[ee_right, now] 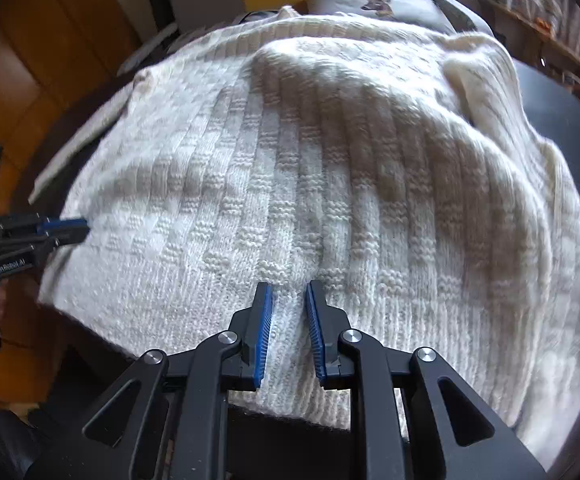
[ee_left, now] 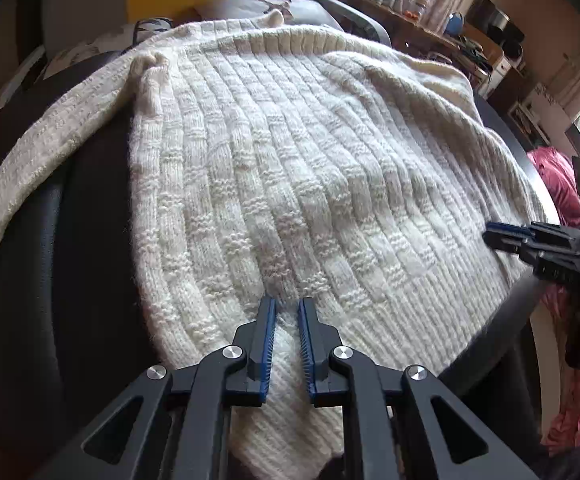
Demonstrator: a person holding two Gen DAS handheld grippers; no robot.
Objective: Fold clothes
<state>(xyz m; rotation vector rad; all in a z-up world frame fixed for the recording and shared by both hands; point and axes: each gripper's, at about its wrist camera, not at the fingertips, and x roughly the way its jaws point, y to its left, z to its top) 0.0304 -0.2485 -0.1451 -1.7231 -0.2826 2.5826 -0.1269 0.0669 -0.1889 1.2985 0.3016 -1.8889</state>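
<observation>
Sweater: cream chunky-knit pullover lies spread flat on the dark round table, ribbed hem edge nearest both sets of fingers, ribbed far band at the far side. Its long axis runs straight ahead from your fingers, along the knit ribs.

Left gripper: fingers slightly parted with a ridge of hem fabric between the blue pads, pinching the near-left part of the hem. Right gripper: same stance on the near-right part, a strip of hem between its pads. Each gripper shows in the other's view, out to the side at the same hem line, so neither is nearer; you hold the edge evenly.

One sleeve trails off to the left of the left fingers, over the table. On the right side the knit looks bunched or folded in.

From a hem grip, carry it straight ahead toward the far band.

Writing: small white text on the left gripper's body in the right wrist view, too blurred to read surely. No garment label visible.
</observation>
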